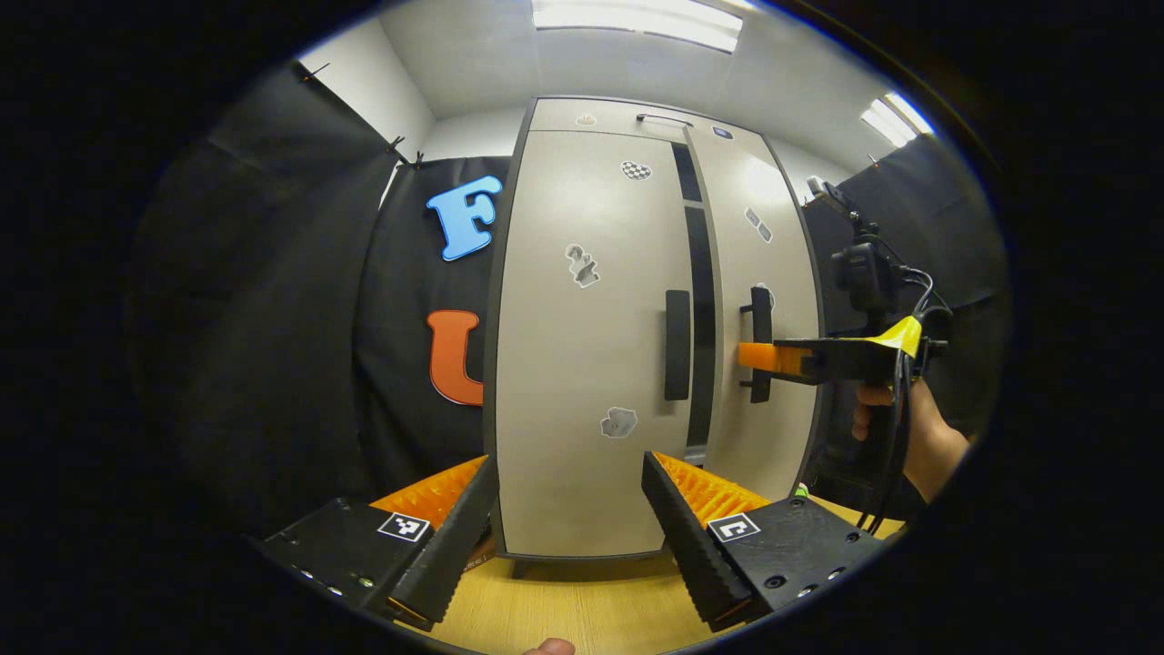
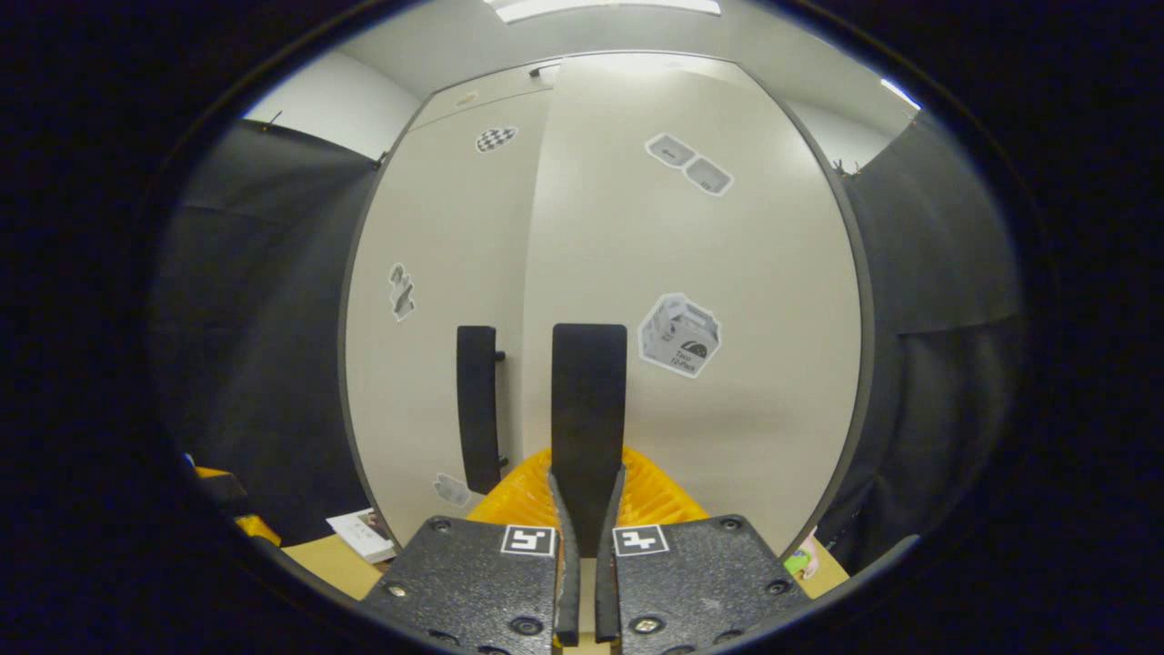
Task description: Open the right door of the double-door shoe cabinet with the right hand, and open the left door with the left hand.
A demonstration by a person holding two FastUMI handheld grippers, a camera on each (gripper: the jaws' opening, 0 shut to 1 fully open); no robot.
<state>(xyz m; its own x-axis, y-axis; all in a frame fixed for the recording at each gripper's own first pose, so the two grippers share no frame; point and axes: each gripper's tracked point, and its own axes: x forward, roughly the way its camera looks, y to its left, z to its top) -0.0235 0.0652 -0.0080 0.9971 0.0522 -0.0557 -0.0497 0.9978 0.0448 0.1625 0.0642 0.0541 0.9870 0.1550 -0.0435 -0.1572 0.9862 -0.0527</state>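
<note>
The right gripper [image 2: 587, 509] was clenched on the right door handle [image 2: 588, 400] of the shoe cabinet [image 1: 582, 364], whose right door [image 1: 764, 300] stood slightly ajar. The left gripper [image 1: 568, 509] hung released before the closed left door [image 1: 591, 346]. Next, seemingly, a continued outward pull, then the left door handle [image 1: 677, 346].

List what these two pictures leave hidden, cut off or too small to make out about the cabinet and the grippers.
- Cabinet inside: in the left gripper view, the gap beside the right door is only a dark strip.
- Right handle: in the right gripper view, the right gripper covers its lower end.
- Cabinet base: hidden behind the left gripper in its own view.
- Stickers: too small to make out.
</note>
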